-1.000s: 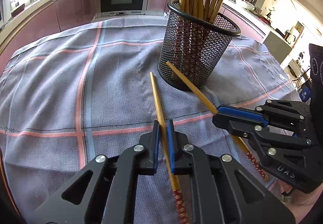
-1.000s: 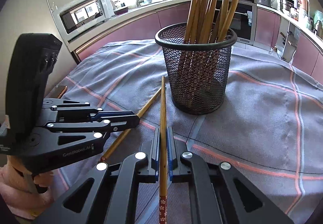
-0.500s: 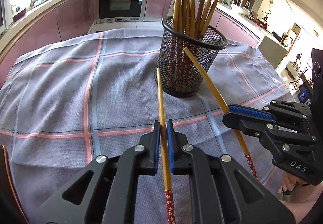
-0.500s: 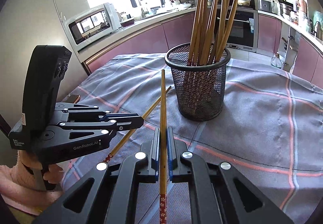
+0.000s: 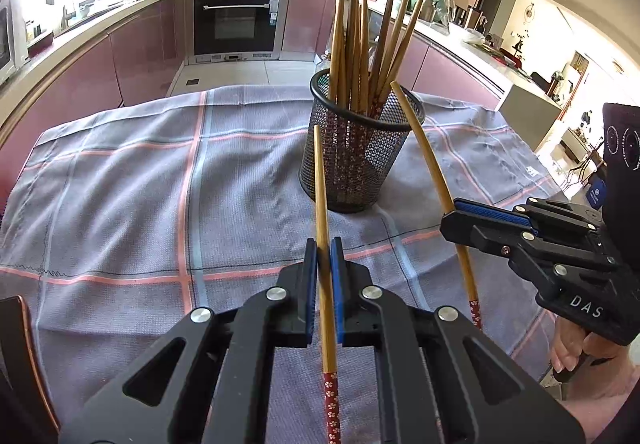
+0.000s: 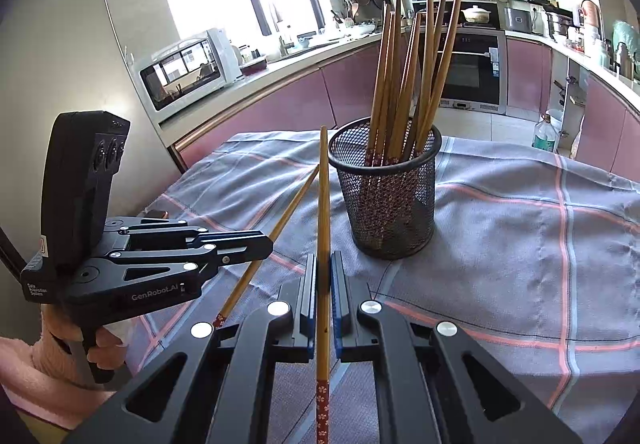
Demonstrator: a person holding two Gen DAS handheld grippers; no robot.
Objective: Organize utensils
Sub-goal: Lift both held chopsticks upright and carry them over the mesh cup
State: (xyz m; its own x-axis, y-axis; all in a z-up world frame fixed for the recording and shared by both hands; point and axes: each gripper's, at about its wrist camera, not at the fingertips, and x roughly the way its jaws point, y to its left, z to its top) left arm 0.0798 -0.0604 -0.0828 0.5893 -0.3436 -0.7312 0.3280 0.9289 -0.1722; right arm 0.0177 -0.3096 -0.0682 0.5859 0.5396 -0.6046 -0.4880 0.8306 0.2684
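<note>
Tongs status?
— Left tongs (image 5: 323, 258) are clamping one bamboo chopstick with a red floral end (image 5: 325, 244); right tongs (image 6: 323, 272) are pinching a second matching chopstick (image 6: 323, 244).
Location?
— Both are hanging tips-up over the checked grey cloth on the desk (image 5: 140, 183), near the black mesh cup of chopsticks (image 5: 352, 159).
</note>
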